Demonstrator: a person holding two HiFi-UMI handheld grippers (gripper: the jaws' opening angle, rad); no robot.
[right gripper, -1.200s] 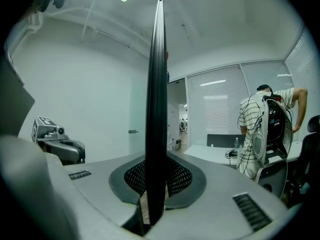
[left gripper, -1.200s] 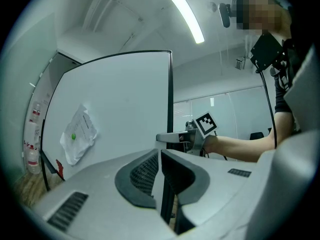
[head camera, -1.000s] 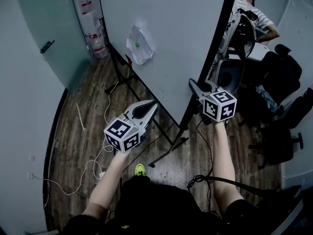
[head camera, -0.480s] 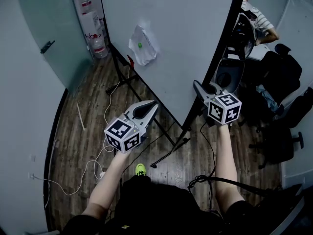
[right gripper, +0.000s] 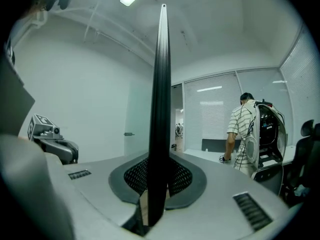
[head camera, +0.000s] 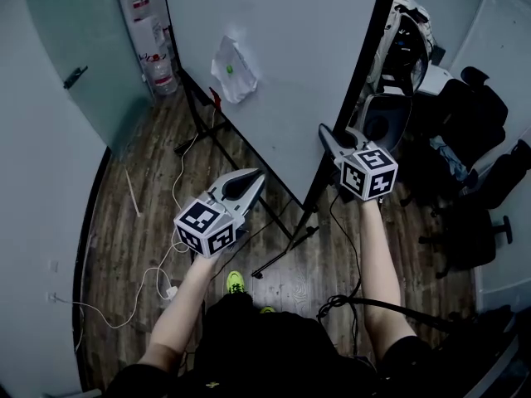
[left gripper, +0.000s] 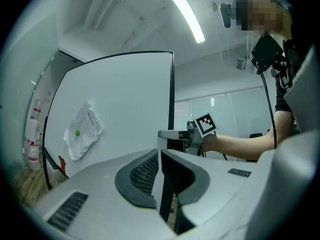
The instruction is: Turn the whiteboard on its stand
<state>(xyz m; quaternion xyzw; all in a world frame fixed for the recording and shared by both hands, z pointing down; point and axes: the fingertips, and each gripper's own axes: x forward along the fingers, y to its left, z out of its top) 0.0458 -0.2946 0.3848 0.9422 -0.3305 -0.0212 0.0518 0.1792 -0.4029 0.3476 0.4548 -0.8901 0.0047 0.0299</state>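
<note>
- The whiteboard point(head camera: 307, 65) is upright on its stand point(head camera: 286, 254) on the floor point(head camera: 149, 222). Over the last second its black edge point(right gripper: 161, 109) slides slightly right in the head view, then comes back.
- The floor and the things on it slide the same way, so most of that shift looks like head movement. The board itself seems to have turned very little, if at all, and the turn looks barely begun.
- The right claw point(head camera: 328, 137) is clamped on that edge low down, as it was a second ago, so it can still swing the board.
- The left claw point(head camera: 257, 177) has not moved. Its jaws are all but together and empty, near the board's face but apart from it.
- The paper point(head camera: 232, 69) stays pinned to the face.
</note>
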